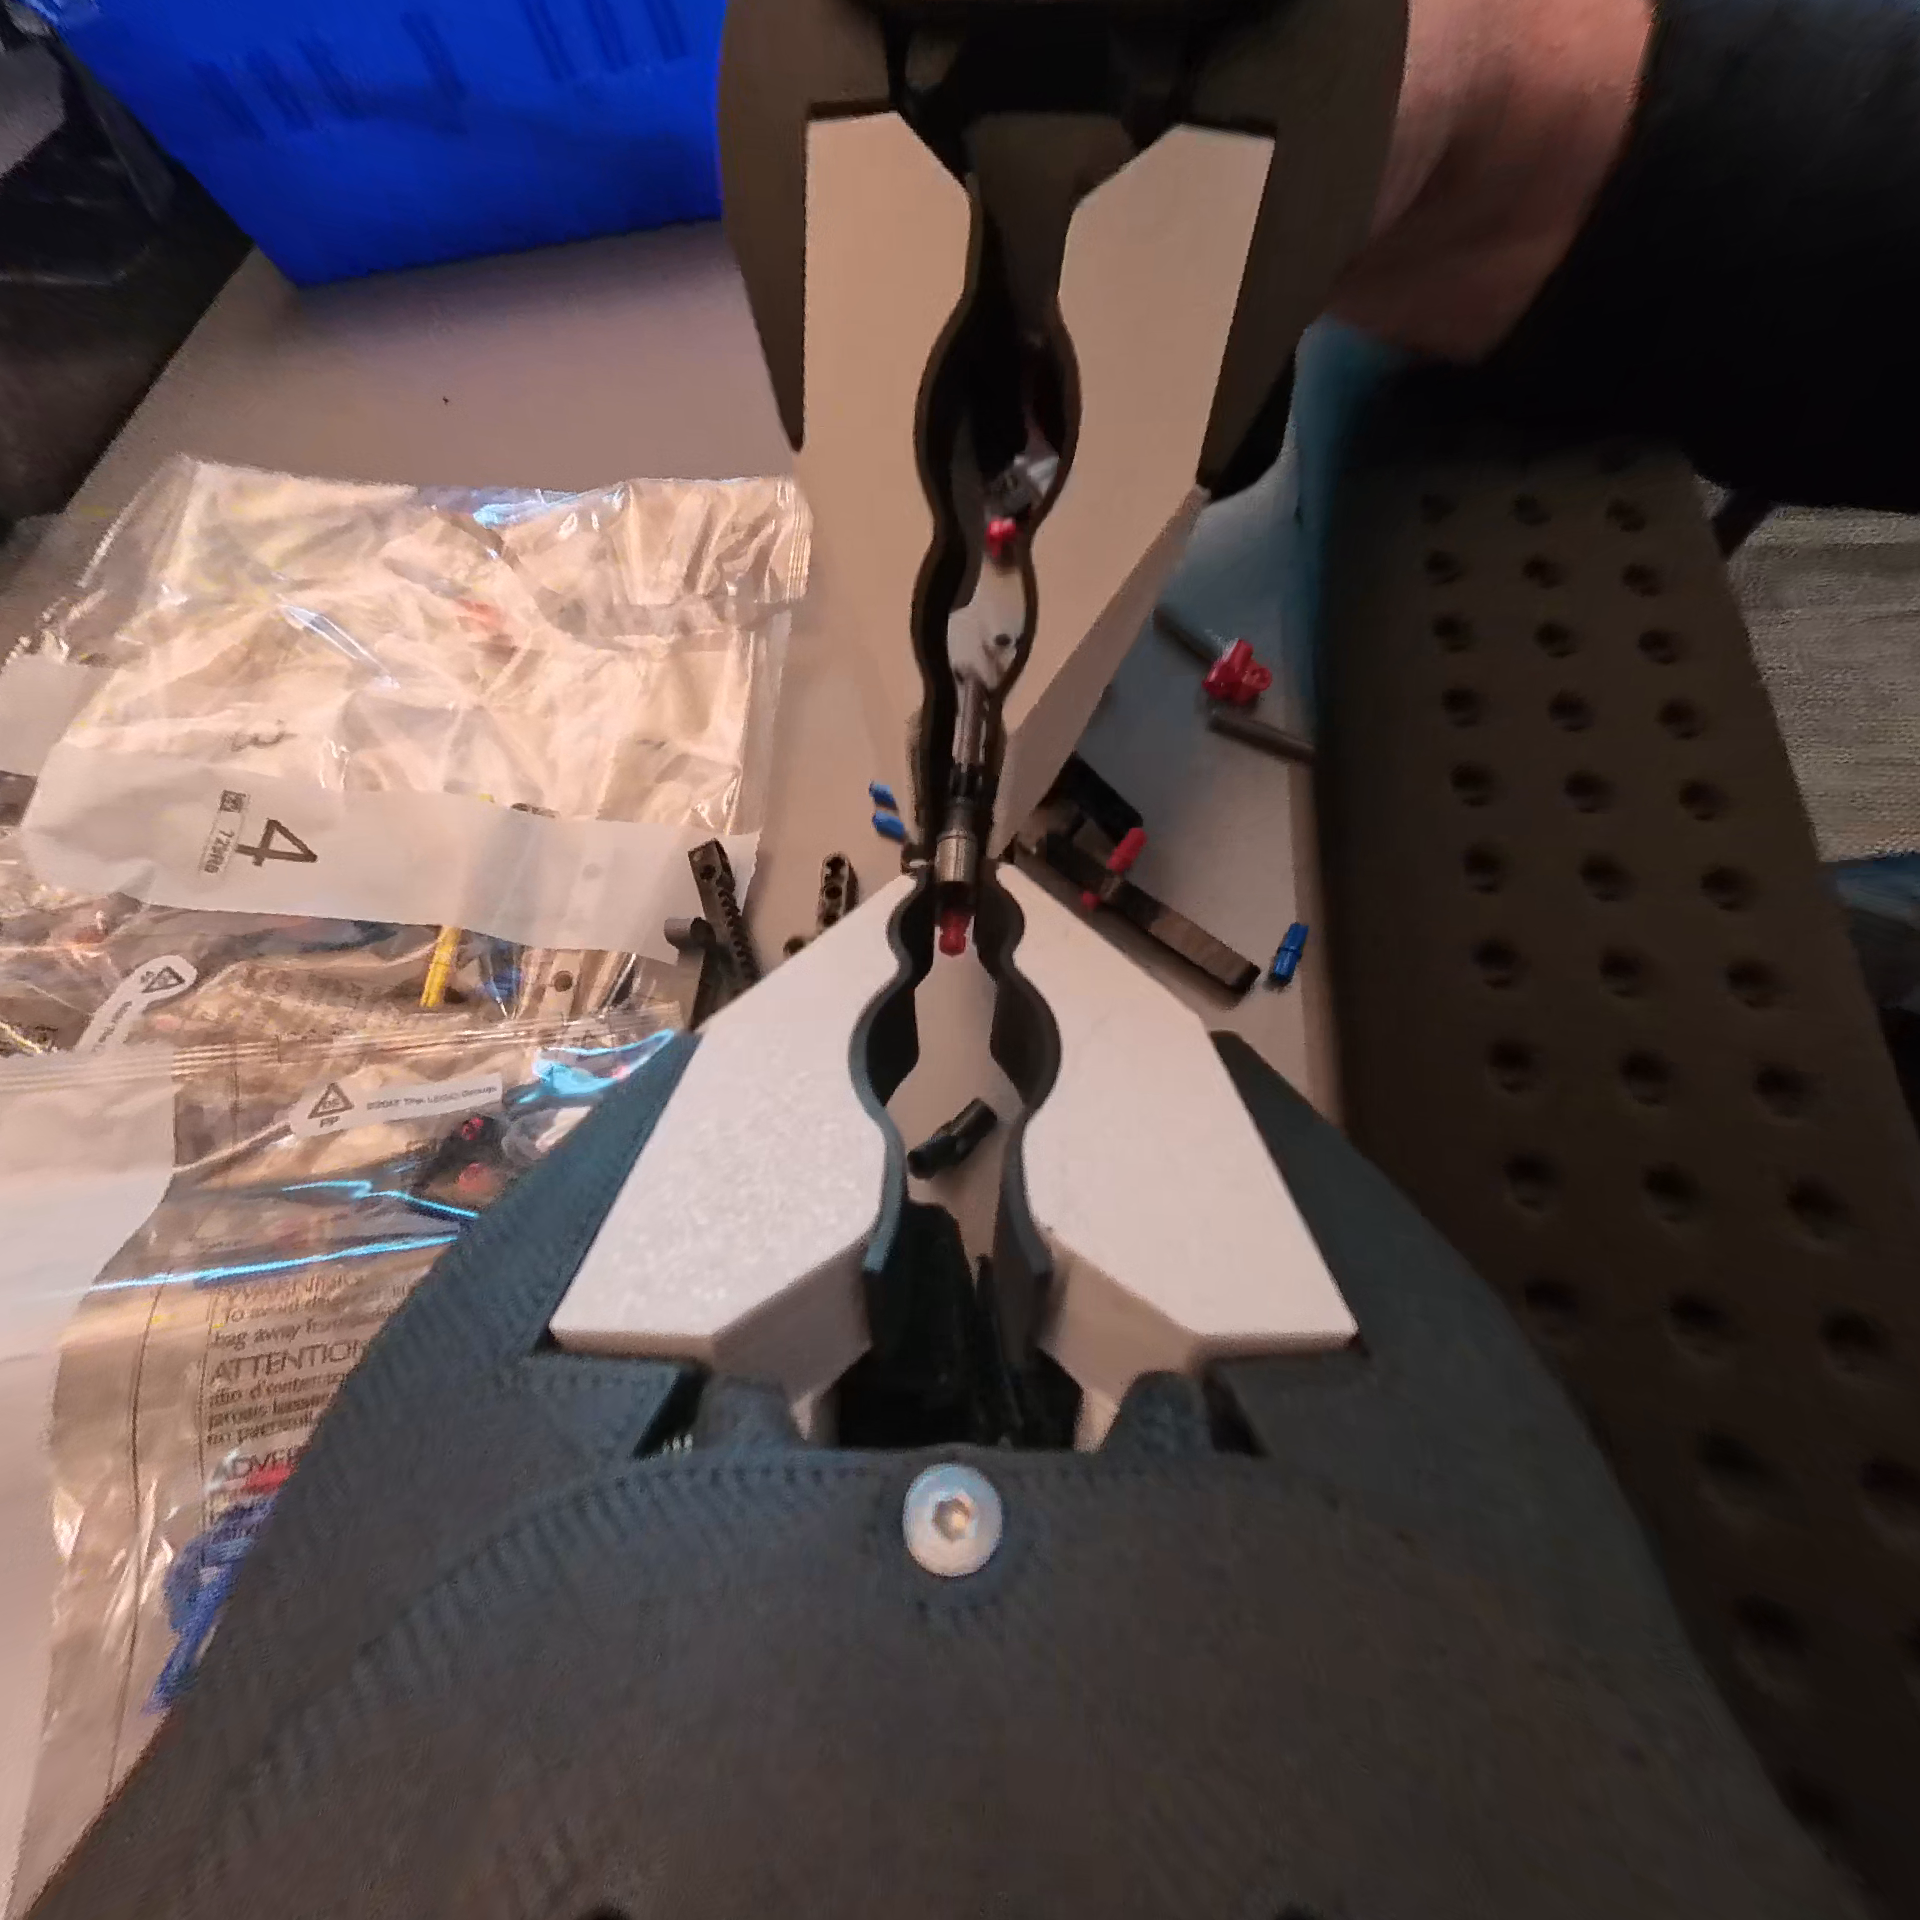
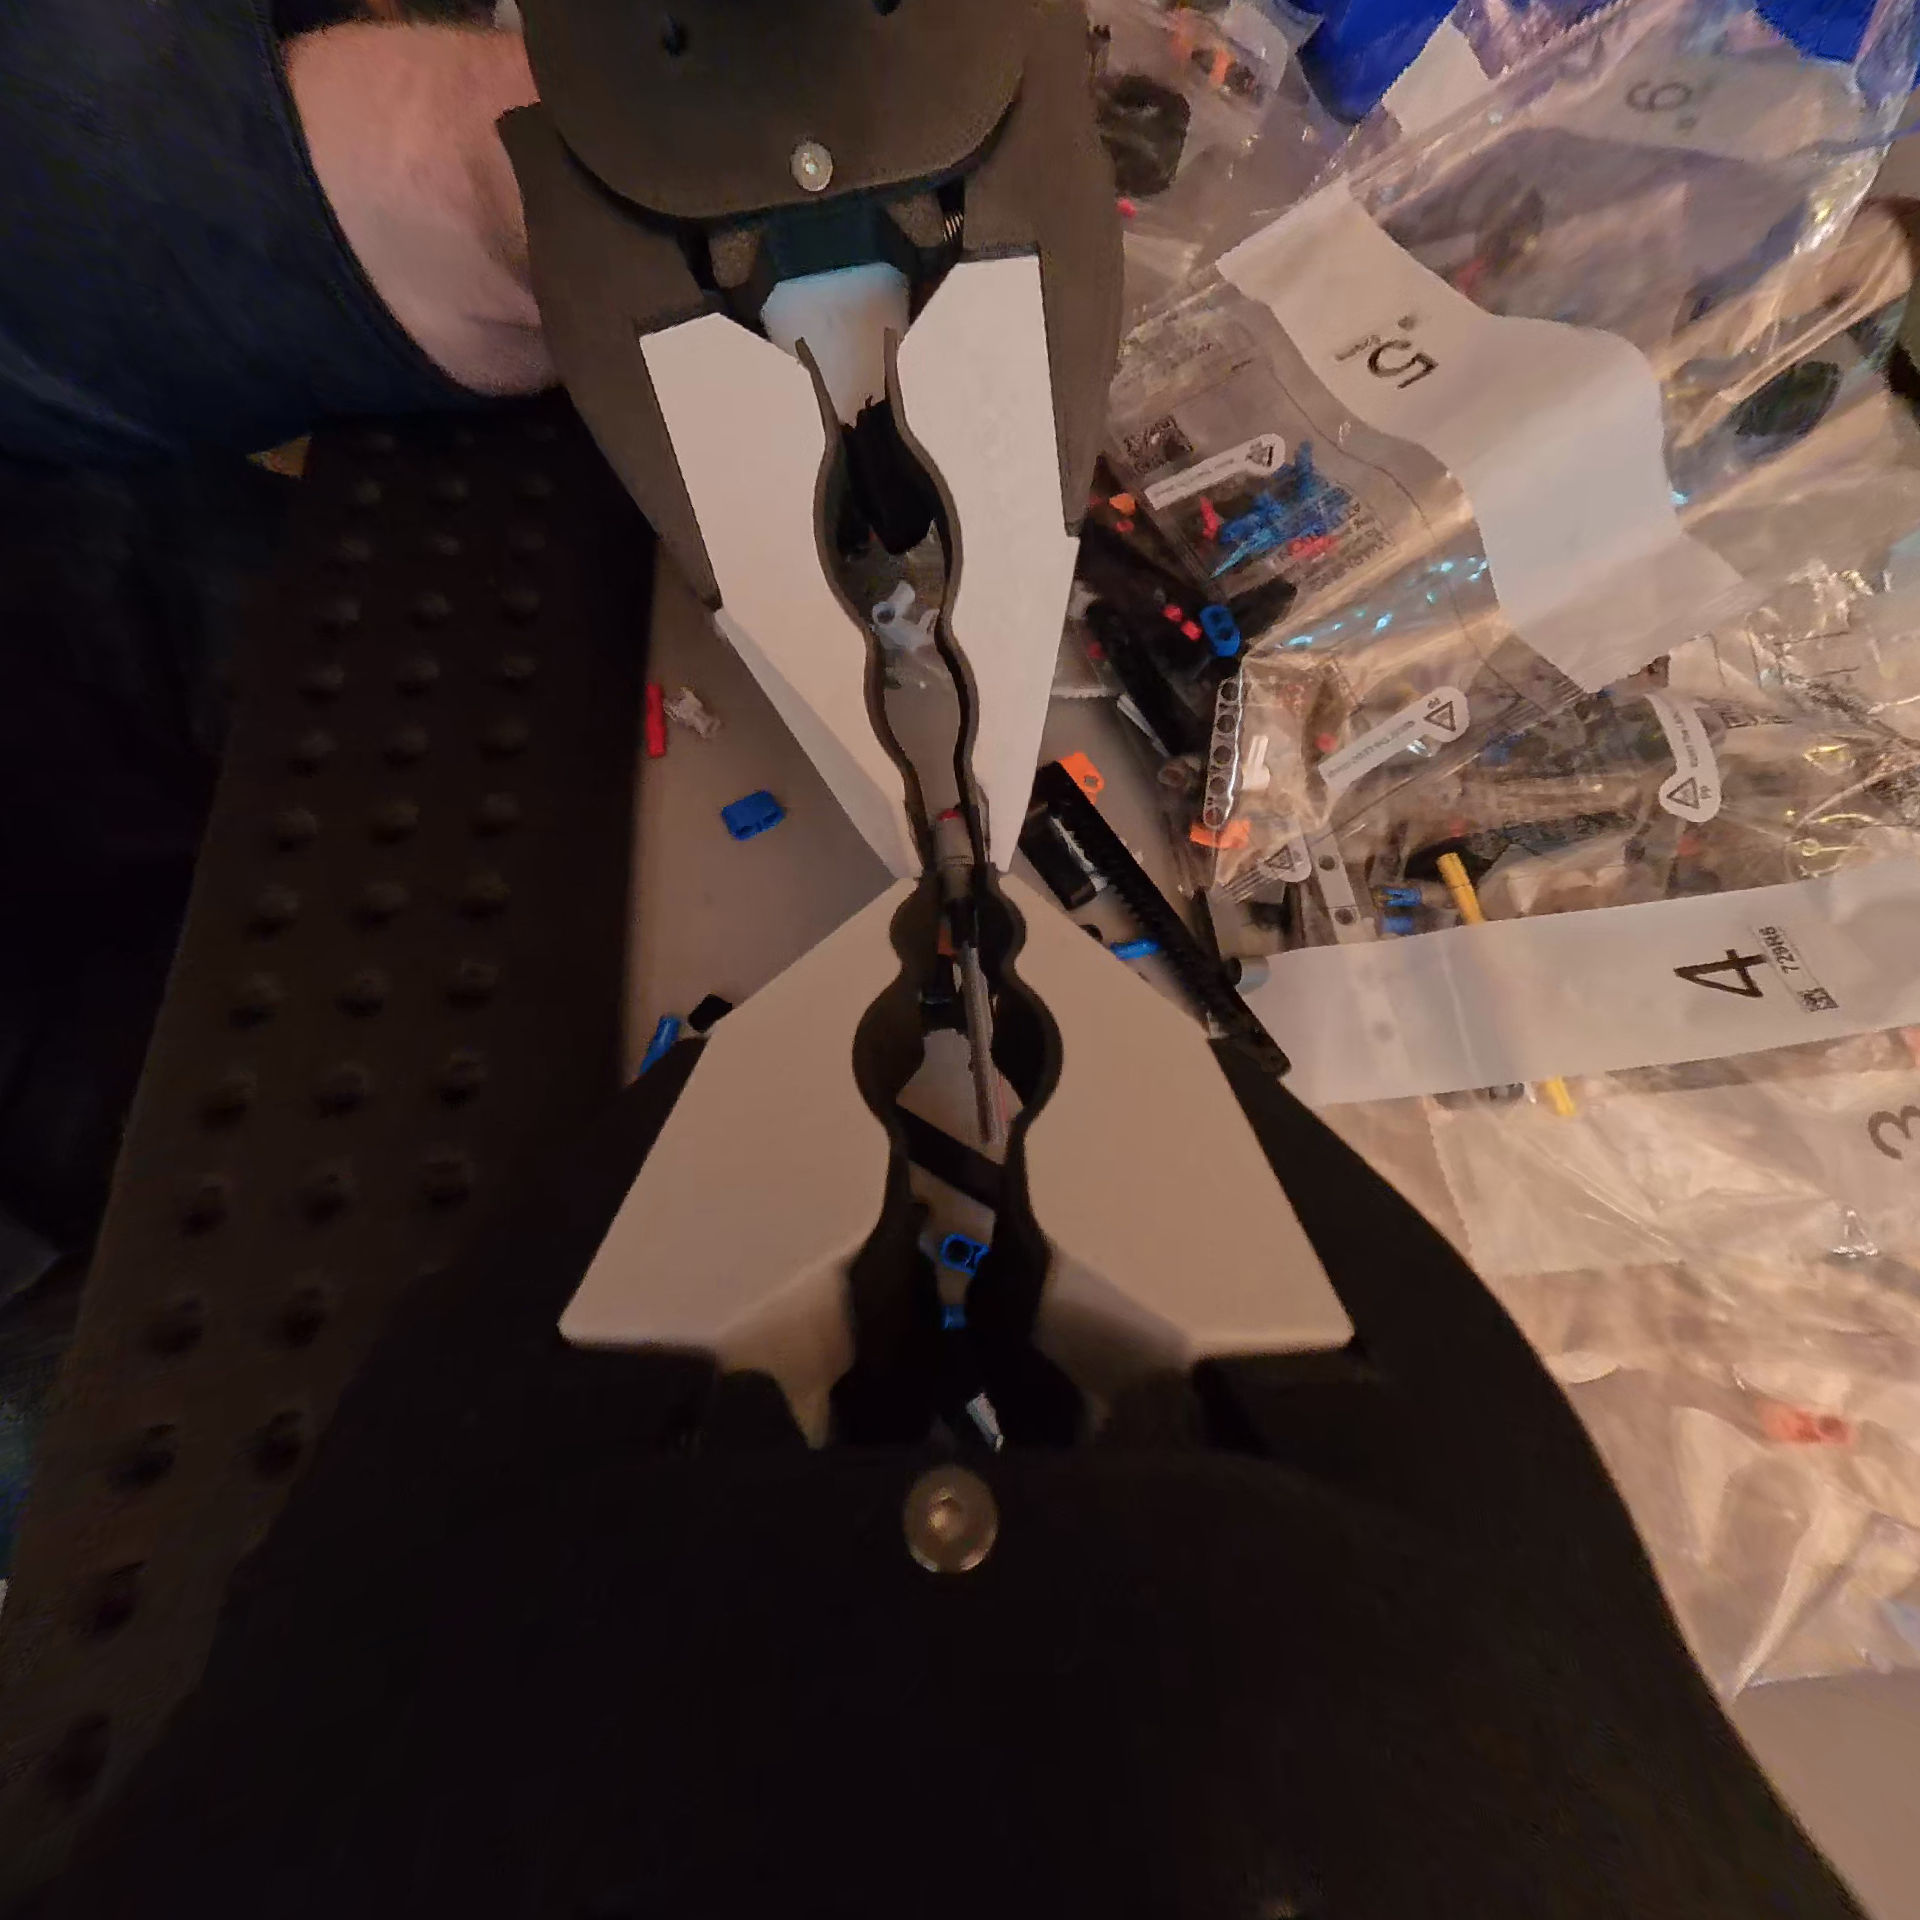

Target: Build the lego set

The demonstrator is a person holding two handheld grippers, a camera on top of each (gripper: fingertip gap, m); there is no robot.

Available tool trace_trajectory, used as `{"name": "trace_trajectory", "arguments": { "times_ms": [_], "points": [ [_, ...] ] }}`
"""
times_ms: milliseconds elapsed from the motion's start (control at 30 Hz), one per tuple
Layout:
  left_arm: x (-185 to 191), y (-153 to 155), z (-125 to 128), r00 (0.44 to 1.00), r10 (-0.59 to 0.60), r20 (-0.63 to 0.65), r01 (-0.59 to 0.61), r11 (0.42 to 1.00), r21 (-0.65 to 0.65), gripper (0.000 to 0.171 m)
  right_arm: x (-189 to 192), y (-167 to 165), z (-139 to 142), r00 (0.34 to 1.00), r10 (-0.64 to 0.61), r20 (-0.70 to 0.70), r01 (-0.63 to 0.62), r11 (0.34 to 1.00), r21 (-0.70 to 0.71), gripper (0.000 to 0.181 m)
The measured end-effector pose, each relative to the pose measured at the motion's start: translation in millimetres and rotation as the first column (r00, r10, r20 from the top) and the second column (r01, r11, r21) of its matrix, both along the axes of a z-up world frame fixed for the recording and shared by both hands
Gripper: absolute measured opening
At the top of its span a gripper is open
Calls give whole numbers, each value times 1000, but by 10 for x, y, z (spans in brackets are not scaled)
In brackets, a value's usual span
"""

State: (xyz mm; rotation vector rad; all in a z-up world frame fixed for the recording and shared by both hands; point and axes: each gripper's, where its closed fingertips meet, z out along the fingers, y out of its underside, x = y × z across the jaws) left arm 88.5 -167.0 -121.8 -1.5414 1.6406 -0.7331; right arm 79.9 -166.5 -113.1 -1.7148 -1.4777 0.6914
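Both tools meet tip to tip: our left tool (image 1: 954, 896) is clamped on a grey sleeve piece (image 1: 954, 854), our right tool (image 2: 956, 883) pinches the thin axle (image 2: 977, 1023), lined up, we judge, for sliding together. Bags (image 1: 416, 665) crowd the worktop (image 1: 582, 343); little free room.

Thin grey axle assembly (image 1: 961, 831) with metal-looking sleeve and red tip, held in the air between two facing gripper tips. Loose pieces below on table (blue pin (image 2: 750, 812), red connector (image 1: 1236, 670), black toothed beam (image 2: 1143, 925)).
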Motion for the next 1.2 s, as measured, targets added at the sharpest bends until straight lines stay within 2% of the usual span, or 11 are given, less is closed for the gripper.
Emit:
{"name": "trace_trajectory", "arguments": {
  "times_ms": [100,600,667,700,733,767,833,900,1000,1133,1200],
  "points": [
    [5,-29,151,997,-14,79,16,999,-27,7,16,-30,137,998,12,-66,-12,1000,-3,4],
    [-25,-192,407,967,-95,235,126,984,-122,6,48,-193,343,981,90,-169,-94,995,-15,4],
    [-137,-46,441,968,-28,249,58,992,-115,0,183,-108,304,990,38,-138,-40,999,-15,4],
    [-286,52,595,942,14,335,41,987,-157,0,282,-64,349,985,13,-173,-18,999,-30,3],
    [-406,96,765,906,31,421,54,980,-189,0,306,-101,469,968,31,-251,-48,997,-60,3],
    [-427,123,770,907,38,419,42,983,-179,0,295,-95,501,963,33,-266,-49,997,-52,4],
    [-276,84,571,944,22,328,34,986,-165,0,240,-49,363,980,13,-197,-24,998,-53,4],
    [-165,51,490,960,12,280,29,990,-141,0,216,-61,356,977,13,-211,-31,996,-83,4],
    [-108,8,517,953,-1,303,52,986,-160,9,218,-48,360,975,6,-223,-28,995,-97,4],
    [-25,-24,413,967,-13,254,48,990,-129,19,128,-68,251,984,24,-174,-42,994,-99,4],
    [21,-56,374,972,-27,232,56,991,-120,16,111,-62,246,984,21,-175,-39,995,-97,4]
  ]
}}
